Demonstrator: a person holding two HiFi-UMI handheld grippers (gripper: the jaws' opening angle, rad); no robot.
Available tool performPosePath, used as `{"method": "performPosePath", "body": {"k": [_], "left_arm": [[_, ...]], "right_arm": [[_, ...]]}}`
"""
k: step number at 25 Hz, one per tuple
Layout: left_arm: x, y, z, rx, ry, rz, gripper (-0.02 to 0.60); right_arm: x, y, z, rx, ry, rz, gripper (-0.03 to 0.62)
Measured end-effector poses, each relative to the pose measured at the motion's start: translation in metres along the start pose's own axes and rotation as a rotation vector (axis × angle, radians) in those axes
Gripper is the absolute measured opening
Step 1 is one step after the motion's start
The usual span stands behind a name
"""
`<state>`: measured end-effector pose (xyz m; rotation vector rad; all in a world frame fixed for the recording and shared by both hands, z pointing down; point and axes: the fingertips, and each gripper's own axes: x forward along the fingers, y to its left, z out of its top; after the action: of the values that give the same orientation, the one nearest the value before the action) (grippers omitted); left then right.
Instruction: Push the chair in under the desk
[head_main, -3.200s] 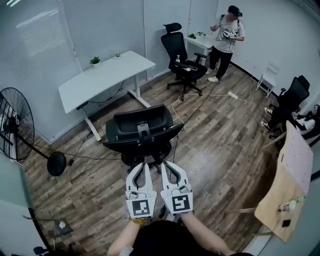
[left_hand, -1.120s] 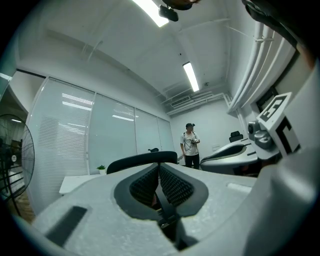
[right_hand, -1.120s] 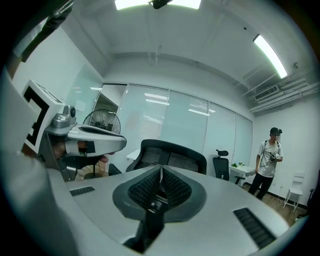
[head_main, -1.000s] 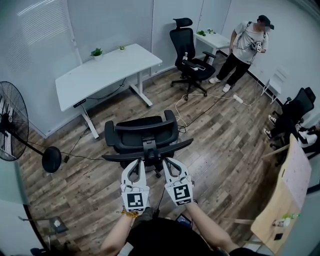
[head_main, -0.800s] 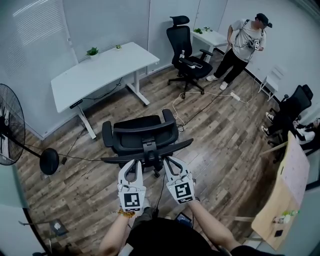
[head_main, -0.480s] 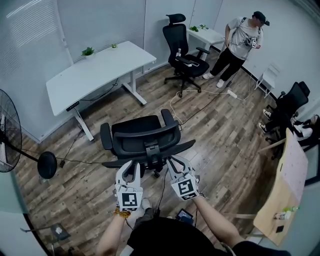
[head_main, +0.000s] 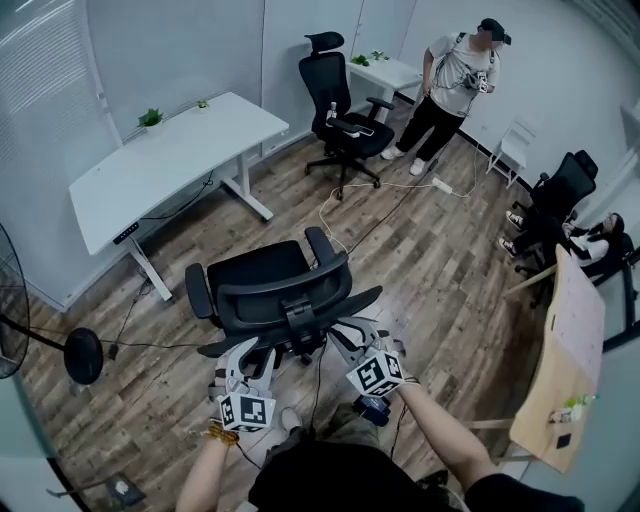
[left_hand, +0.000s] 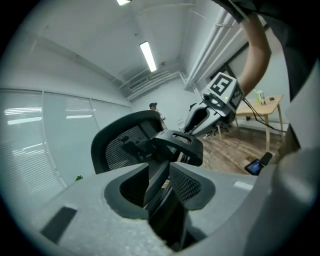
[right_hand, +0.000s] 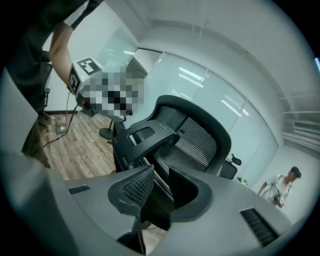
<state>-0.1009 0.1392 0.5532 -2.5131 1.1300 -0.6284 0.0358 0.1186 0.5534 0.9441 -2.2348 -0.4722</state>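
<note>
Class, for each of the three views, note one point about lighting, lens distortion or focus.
Head view: fisheye curves the floor; light is even, shadows soft. Left gripper view: the ceiling light glares white; corners go dark. Right gripper view: the chair is sharp, the far person small and soft.

The chair (head_main: 270, 290) stands mid-frame just before me, well apart from the desk (head_main: 170, 160) at upper left; a second chair (head_main: 340, 115) sits top centre, a fan (head_main: 80, 355) far left.
</note>
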Motion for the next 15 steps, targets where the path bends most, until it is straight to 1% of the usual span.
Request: {"method": "performPosePath", "body": {"k": [2, 3, 5, 9, 11, 13, 15], "left_arm": [[0.004, -0.006, -0.005, 0.048, 0.029, -0.048, 0.133], [0.006, -0.006, -0.006, 0.07, 0.042, -0.07, 0.148], [0.01, -0.007, -0.01, 0.112, 0.068, -0.112, 0.161], [0.017, -0.015, -0.024, 0.154, 0.12, -0.175, 0.171], [0.019, -0.019, -0.031, 0.187, 0.151, -0.198, 0.195], [0.019, -0.025, -0.036, 0.244, 0.187, -0.228, 0.193], [0.02, -0.029, -0.041, 0.323, 0.228, -0.258, 0.195]], "right_arm": [[0.0, 0.004, -0.005, -0.107, 0.02, 0.069, 0.101], [0.002, 0.006, -0.008, -0.156, 0.035, 0.104, 0.101], [0.009, 0.008, -0.015, -0.222, 0.069, 0.167, 0.126], [0.019, 0.011, -0.029, -0.299, 0.117, 0.251, 0.142], [0.024, 0.014, -0.033, -0.341, 0.131, 0.294, 0.149], [0.027, 0.017, -0.036, -0.381, 0.144, 0.323, 0.155], [0.03, 0.016, -0.038, -0.421, 0.161, 0.342, 0.156]]}}
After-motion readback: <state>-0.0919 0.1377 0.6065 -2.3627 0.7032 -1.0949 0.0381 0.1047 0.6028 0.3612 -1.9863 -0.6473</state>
